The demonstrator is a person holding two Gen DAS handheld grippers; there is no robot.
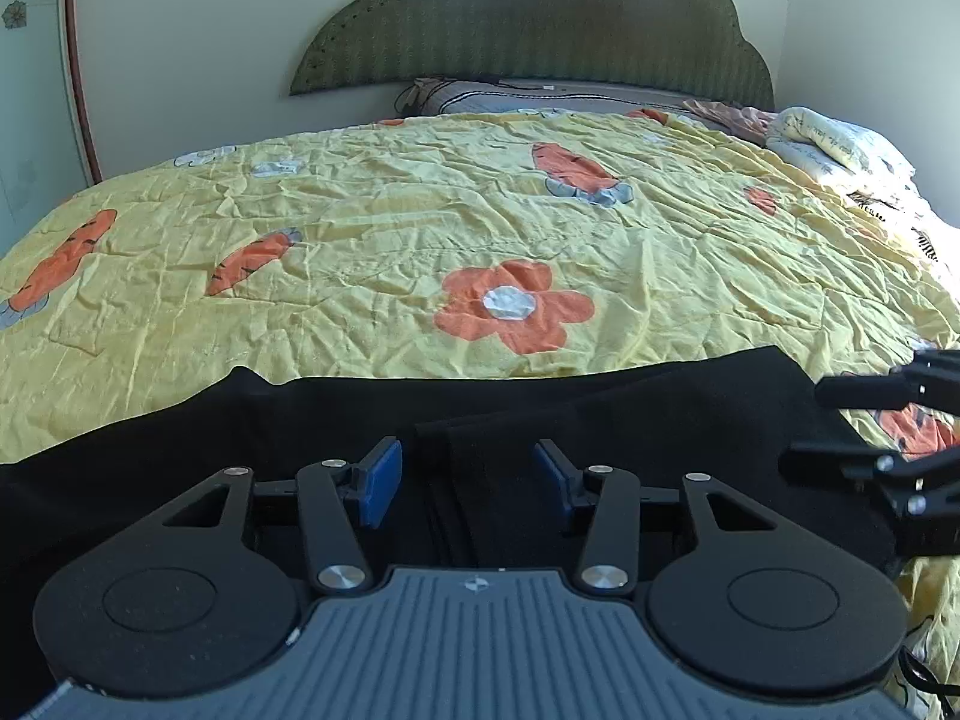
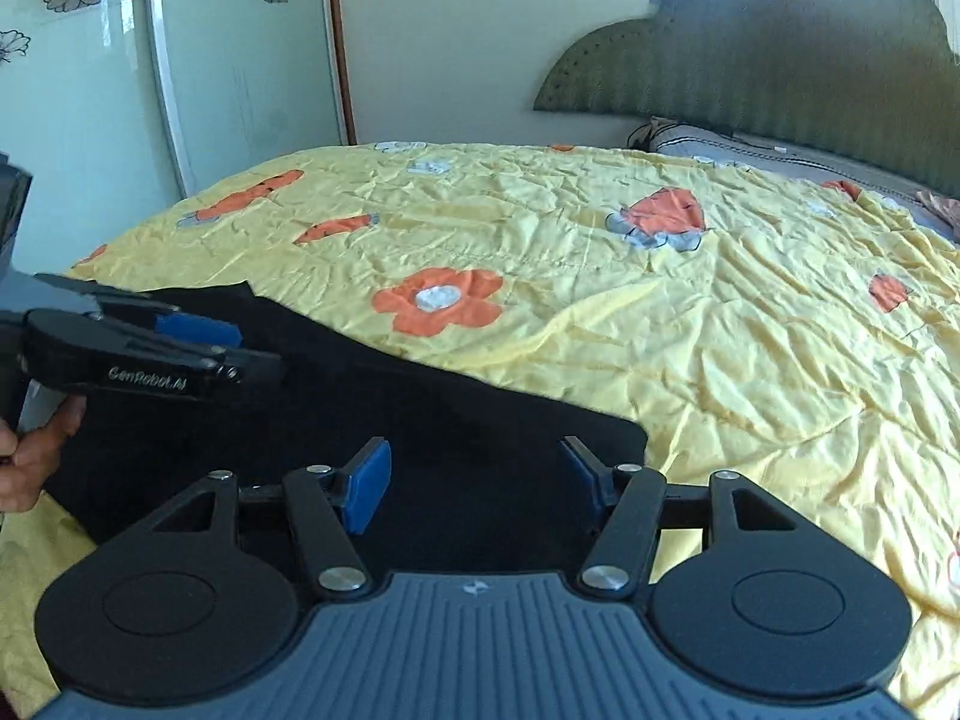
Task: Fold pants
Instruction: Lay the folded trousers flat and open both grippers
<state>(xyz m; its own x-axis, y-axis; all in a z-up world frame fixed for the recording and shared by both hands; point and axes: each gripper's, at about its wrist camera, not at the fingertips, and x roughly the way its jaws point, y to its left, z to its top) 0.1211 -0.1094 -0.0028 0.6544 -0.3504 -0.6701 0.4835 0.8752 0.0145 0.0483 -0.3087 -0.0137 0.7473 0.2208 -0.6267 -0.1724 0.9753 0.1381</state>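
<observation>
Black pants point(image 1: 300, 420) lie flat along the near edge of the yellow flowered bedspread point(image 1: 420, 228); a fold ridge runs between my left fingers. My left gripper point(image 1: 465, 471) is open just above the cloth, blue pads wide apart, holding nothing. My right gripper point(image 2: 477, 477) is open over the pants' right end point(image 2: 480, 420), near its rounded corner, and holds nothing. The right gripper also shows at the right edge of the left wrist view point(image 1: 852, 426). The left gripper shows at the left of the right wrist view point(image 2: 240, 348), held by a hand.
A green padded headboard point(image 1: 534, 24) and grey pillows point(image 1: 558, 97) stand at the far end. A rolled white quilt point(image 1: 840, 144) lies at the far right. Glass wardrobe doors point(image 2: 90, 90) stand left of the bed. The bedspread point(image 2: 660, 300) is wrinkled.
</observation>
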